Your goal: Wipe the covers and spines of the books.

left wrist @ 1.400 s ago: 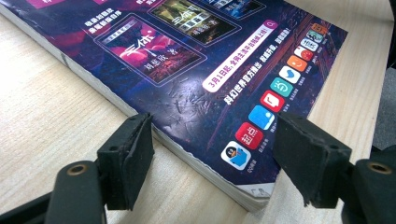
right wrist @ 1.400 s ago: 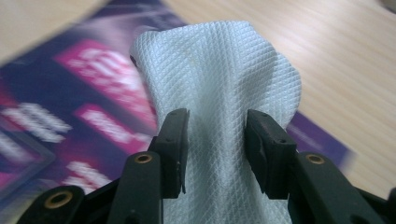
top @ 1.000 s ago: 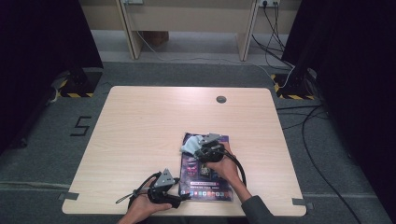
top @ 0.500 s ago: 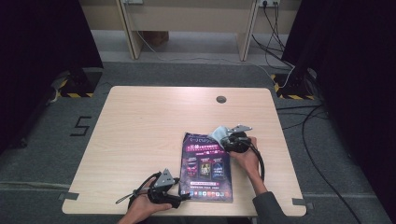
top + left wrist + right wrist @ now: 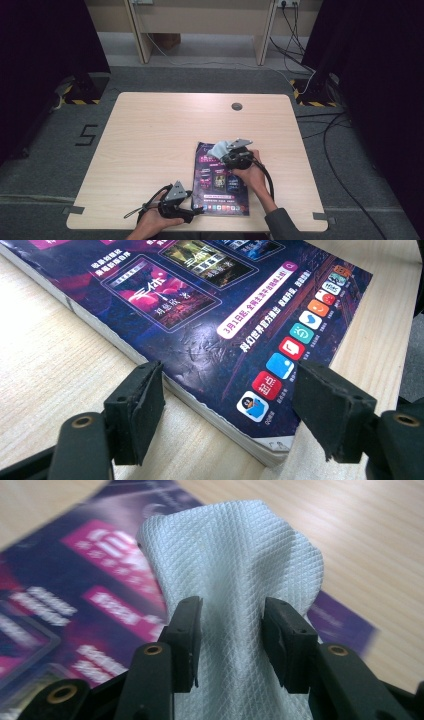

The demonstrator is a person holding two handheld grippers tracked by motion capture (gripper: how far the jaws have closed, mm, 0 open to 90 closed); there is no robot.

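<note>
Two grippers work one magazine (image 5: 221, 179), lying lengthwise at lower centre: the right gripper (image 5: 226, 150) pinches a white cloth (image 5: 218, 148) on its upper end; the left gripper (image 5: 192, 212), spread, straddles the lower-left corner.

The desk (image 5: 165, 130) is bare wood on its far half and left side, so a hand can pass there. The magazine (image 5: 220, 185) lies flat on the near part, with a white cloth (image 5: 218, 149) on its far corner.
</note>
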